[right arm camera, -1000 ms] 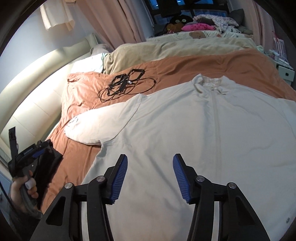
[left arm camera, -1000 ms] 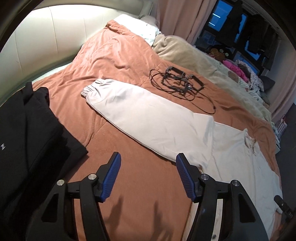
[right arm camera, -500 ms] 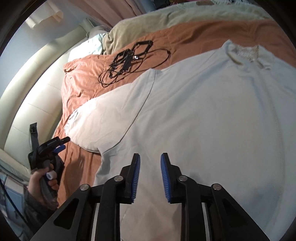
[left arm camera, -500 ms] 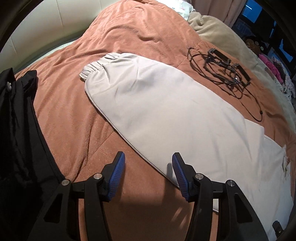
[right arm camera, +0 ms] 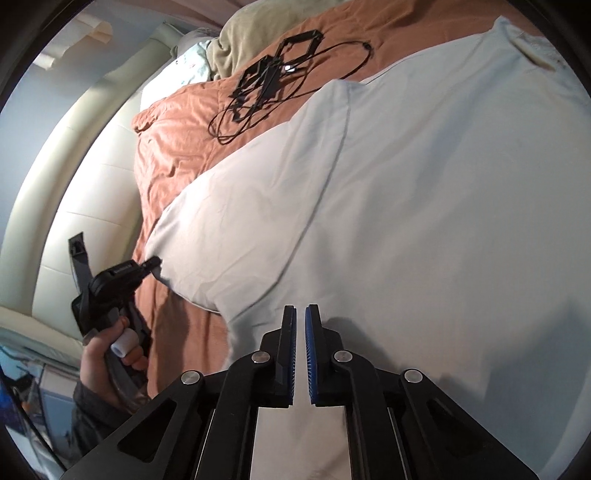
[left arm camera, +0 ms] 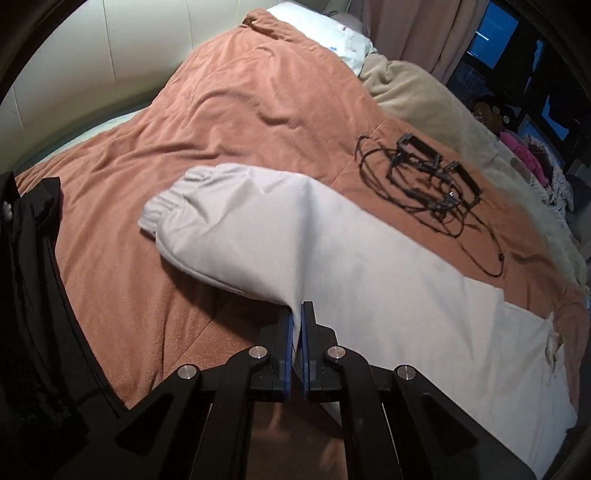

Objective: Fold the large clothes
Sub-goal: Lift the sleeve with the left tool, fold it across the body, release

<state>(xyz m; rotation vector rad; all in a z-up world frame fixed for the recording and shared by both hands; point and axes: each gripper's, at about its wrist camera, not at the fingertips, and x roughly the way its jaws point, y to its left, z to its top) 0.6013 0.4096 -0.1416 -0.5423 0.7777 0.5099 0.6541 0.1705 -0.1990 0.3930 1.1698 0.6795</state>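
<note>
A large pale cream jacket point(left arm camera: 369, 277) lies flat on the orange duvet point(left arm camera: 240, 110), its sleeve stretched left to an elastic cuff point(left arm camera: 166, 206). My left gripper point(left arm camera: 296, 325) is shut on the sleeve's near edge, and the cloth rises in a small peak into the blue pads. The right wrist view shows the jacket's body point(right arm camera: 443, 184) and collar point(right arm camera: 532, 51). My right gripper point(right arm camera: 300, 332) is down on the cloth just beside the underarm, its pads drawn together on a thin pinch of fabric. In that same view the left gripper point(right arm camera: 153, 263), held by a hand point(right arm camera: 107, 347), touches the sleeve's edge.
A tangle of black cables and frames point(left arm camera: 424, 177) lies on the duvet beyond the sleeve. A black garment point(left arm camera: 29, 295) is piled at the left. Behind are a beige blanket point(left arm camera: 443, 110), a pillow point(left arm camera: 332, 33) and the padded headboard point(left arm camera: 92, 55).
Both grippers came down onto the jacket and went from open to shut. The left closed on the sleeve's near edge, the right on the cloth by the underarm.
</note>
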